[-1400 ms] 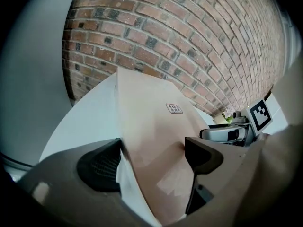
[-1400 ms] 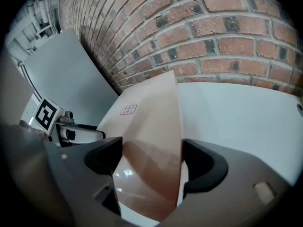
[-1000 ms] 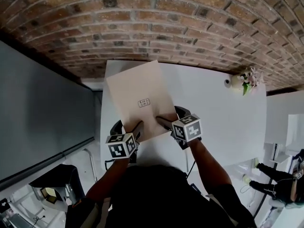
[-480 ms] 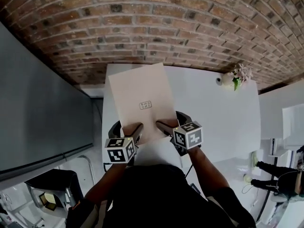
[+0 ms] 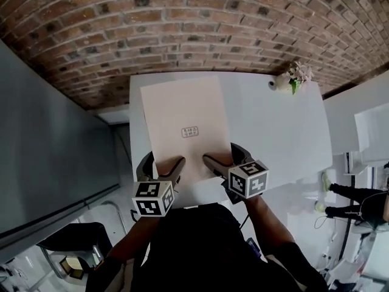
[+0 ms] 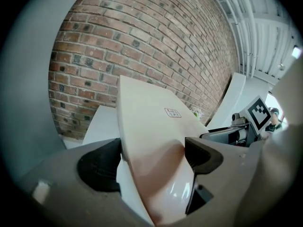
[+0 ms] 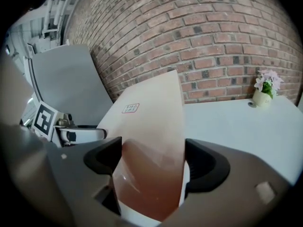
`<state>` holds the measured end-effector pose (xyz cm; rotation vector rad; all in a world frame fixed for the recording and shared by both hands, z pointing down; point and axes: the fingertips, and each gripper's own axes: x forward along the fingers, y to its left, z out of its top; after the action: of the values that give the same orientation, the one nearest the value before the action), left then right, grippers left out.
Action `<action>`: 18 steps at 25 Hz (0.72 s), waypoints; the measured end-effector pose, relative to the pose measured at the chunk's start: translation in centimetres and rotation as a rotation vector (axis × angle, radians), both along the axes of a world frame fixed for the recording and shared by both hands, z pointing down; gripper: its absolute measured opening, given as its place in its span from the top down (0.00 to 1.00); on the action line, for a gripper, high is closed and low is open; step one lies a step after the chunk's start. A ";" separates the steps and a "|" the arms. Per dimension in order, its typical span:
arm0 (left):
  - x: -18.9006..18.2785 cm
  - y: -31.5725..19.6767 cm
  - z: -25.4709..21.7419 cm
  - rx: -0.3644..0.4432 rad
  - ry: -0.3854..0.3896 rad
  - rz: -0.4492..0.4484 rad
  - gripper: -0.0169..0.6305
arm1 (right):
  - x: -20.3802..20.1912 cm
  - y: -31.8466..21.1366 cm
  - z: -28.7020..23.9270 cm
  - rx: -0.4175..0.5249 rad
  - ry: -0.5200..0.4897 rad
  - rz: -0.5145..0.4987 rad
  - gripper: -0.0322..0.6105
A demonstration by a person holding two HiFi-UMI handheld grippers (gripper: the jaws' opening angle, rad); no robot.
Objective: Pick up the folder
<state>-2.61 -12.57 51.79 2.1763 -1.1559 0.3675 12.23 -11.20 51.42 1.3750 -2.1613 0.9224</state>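
The thin cream card folder (image 5: 182, 126) has squared up since earlier; left tongs (image 5: 174, 166) and right tongs (image 5: 213, 160) pinch its near edge. Uneven lifting could twist it loose.

Red brick wall (image 5: 194, 29) runs across the far side, with the white tabletop (image 5: 279, 139) pushed right up against it. A little flower pot (image 5: 290, 78) sits at its far right corner. There's a big grey panel (image 5: 48, 151) on the left.
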 end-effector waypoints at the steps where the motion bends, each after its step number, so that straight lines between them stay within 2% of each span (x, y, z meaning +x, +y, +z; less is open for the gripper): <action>1: -0.1 0.2 -0.1 0.006 0.003 0.010 0.32 | -0.1 0.4 -0.1 0.008 0.001 0.012 0.31; 9: 1.6 2.7 -3.1 0.090 0.009 0.041 0.32 | 1.5 4.0 -2.8 0.087 -0.011 0.079 0.30; 18: 7.1 5.8 -9.2 0.240 0.012 0.065 0.32 | 7.0 7.8 -8.3 0.226 -0.031 0.128 0.30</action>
<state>4.52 -6.72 42.63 2.4241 -1.1756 0.2544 19.25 -3.42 43.14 1.6322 -2.2790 0.7666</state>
